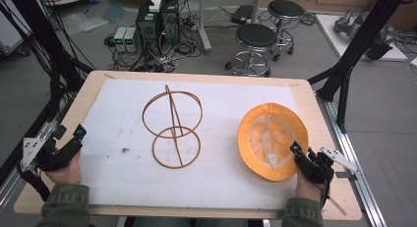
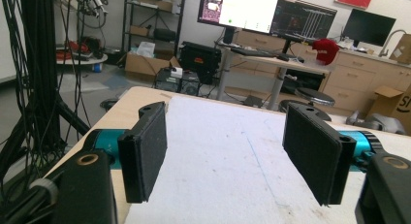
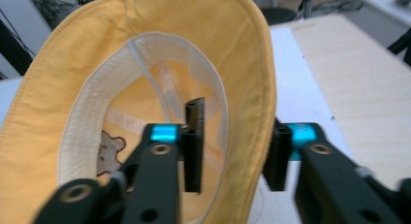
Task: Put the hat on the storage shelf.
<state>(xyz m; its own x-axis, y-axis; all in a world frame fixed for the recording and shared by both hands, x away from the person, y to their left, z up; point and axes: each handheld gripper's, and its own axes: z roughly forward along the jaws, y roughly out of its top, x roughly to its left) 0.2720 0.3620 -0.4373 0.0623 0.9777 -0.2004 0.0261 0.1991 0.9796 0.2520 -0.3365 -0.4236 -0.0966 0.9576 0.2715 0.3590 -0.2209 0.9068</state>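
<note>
Two handheld grippers rest at the near corners of a pale wooden table point(image 1: 314, 97) covered by a white felt mat point(image 1: 221, 178). An orange-yellow cloth bucket hat point(image 1: 272, 133), upturned so its cream lining shows, lies on the right side of the mat. The right gripper point(image 3: 235, 151) straddles the hat's near brim, one black jaw inside the crown and one outside; the jaws stand narrowed around the fabric, though a slight gap seems to remain, so a firm pinch cannot be confirmed. The left gripper point(image 2: 237, 158) hovers with jaws wide and empty over the mat's left edge. A tan wire hat stand point(image 1: 172, 126) of two hoops sits mid-table. Grasping appears underway; next, likely securing the brim, then lifting the hat toward the stand.
</note>
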